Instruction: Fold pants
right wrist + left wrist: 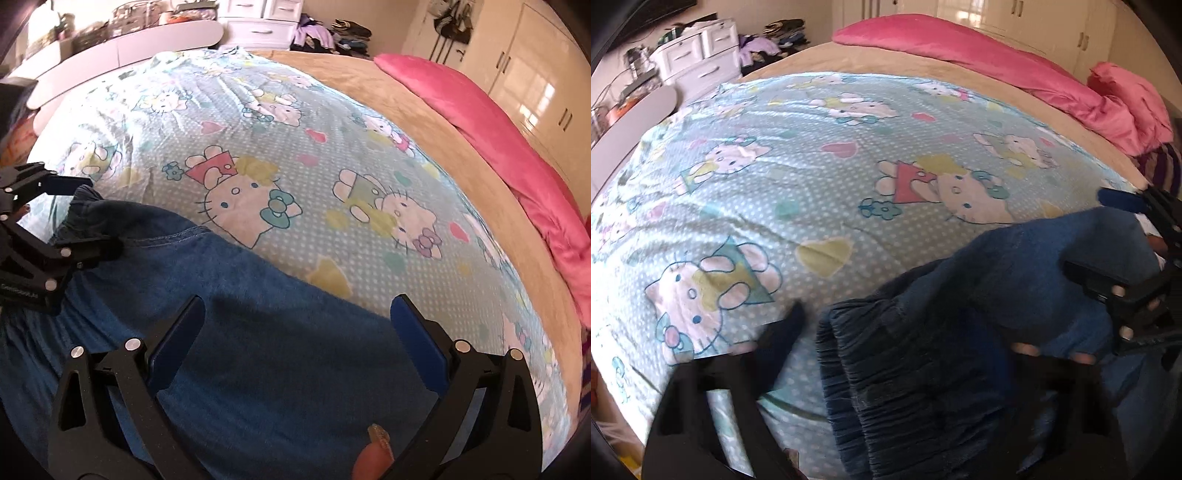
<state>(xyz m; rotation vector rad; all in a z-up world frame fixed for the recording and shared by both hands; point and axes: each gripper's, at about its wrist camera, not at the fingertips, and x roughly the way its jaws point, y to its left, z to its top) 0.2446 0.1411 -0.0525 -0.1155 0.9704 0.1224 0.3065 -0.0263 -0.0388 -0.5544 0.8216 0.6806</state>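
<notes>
Blue denim pants [229,332] with an elastic waistband [886,373] lie at the near edge of the bed on a Hello Kitty blanket [827,162]. In the left wrist view my left gripper [905,332] is open, its jaws wide apart, with the gathered waistband lying between them and over the right finger. In the right wrist view my right gripper [295,314] is open and hovers just above the flat denim, holding nothing. The left gripper also shows in the right wrist view [88,214] with its fingers around the waistband corner. The right gripper shows at the right edge of the left wrist view [1108,236].
A pink quilt [1015,70] and a tan sheet [461,140] lie along the far side of the bed. White drawers [698,51] and a clothes pile [332,35] stand beyond the bed. Wardrobes [535,81] line the far wall.
</notes>
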